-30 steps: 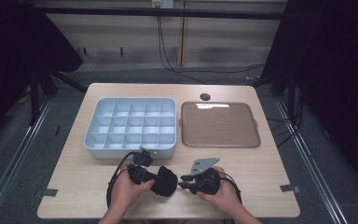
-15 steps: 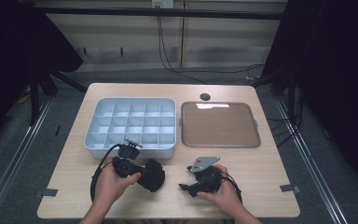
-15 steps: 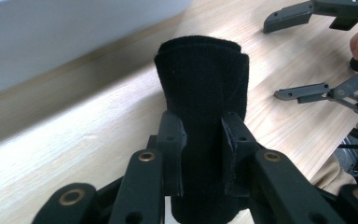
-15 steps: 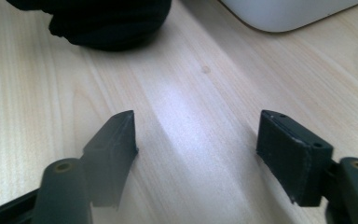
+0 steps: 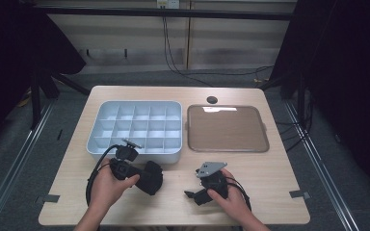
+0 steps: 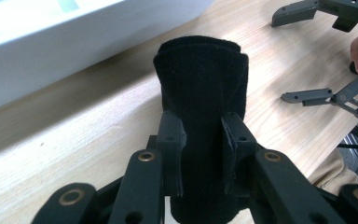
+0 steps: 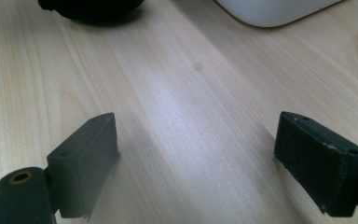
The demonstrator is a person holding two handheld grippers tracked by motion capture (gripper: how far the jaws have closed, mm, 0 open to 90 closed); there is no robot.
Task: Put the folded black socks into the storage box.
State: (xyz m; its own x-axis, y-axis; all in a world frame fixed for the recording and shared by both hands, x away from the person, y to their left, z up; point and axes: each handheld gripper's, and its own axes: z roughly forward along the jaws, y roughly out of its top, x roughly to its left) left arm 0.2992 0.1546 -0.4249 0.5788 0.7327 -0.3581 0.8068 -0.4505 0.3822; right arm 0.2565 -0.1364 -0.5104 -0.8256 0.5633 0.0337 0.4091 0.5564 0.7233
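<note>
Left tool carries a rolled black cloth; right tool has let go.

The left tool (image 5: 142, 175) pinches the rolled black cloth (image 6: 200, 98) around its middle, so the roll sticks out past the pads and hangs just above the counter (image 5: 270, 178), close to the near wall of the white divided tray (image 5: 135, 155), probably so it can be dropped into a compartment. The right tool (image 7: 196, 158) has just been opening: its jaws now stand spread wide with nothing but bare wood between them, low over the counter and apart from the cloth. The brown tray (image 5: 227, 128) sits beside the white one.
</note>
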